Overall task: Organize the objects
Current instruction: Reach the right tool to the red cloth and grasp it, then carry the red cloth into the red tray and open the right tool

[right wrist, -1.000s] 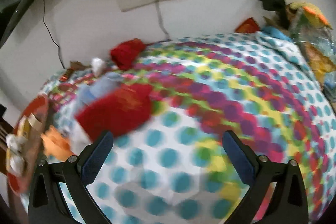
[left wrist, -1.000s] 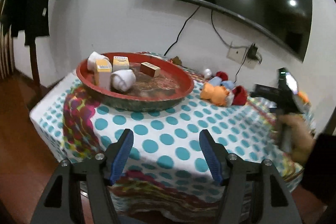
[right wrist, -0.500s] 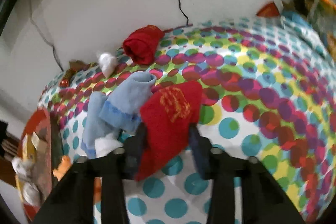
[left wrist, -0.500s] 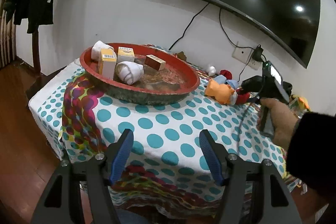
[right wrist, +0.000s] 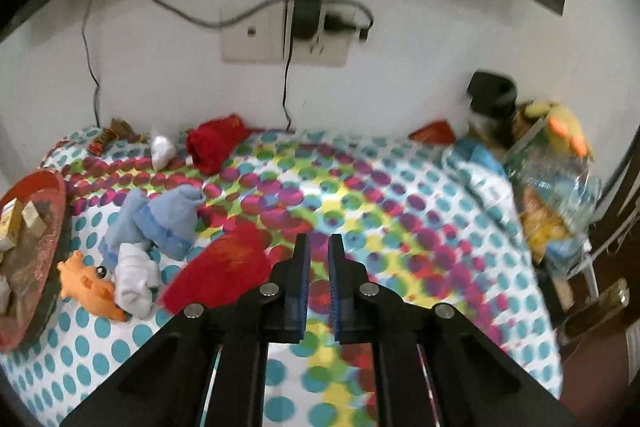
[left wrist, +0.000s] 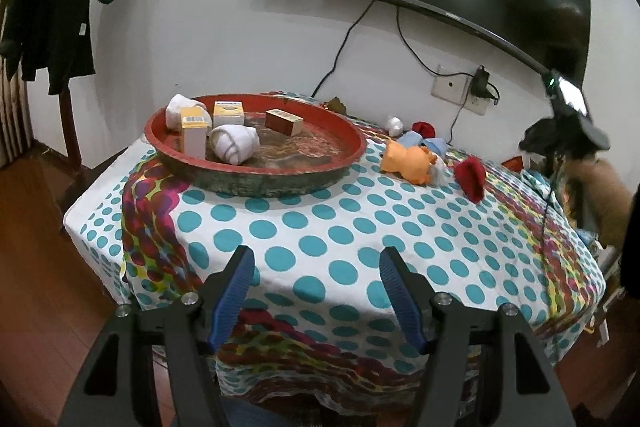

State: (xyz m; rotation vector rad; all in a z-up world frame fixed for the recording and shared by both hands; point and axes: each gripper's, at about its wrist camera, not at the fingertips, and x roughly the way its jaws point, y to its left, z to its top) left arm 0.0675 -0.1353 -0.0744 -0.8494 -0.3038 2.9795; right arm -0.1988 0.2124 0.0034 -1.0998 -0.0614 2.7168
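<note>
i see the red tray [left wrist: 256, 171] on the dotted tablecloth [left wrist: 320, 239], holding two rolled white socks [left wrist: 236, 143], two yellow boxes [left wrist: 194, 135] and a brown block [left wrist: 284, 121]. my left gripper [left wrist: 316, 291] hangs apart, empty. my right gripper [right wrist: 319, 259] has pinched together, seemingly on nothing; the red sock [right wrist: 224, 271] lies just beside it.
</note>
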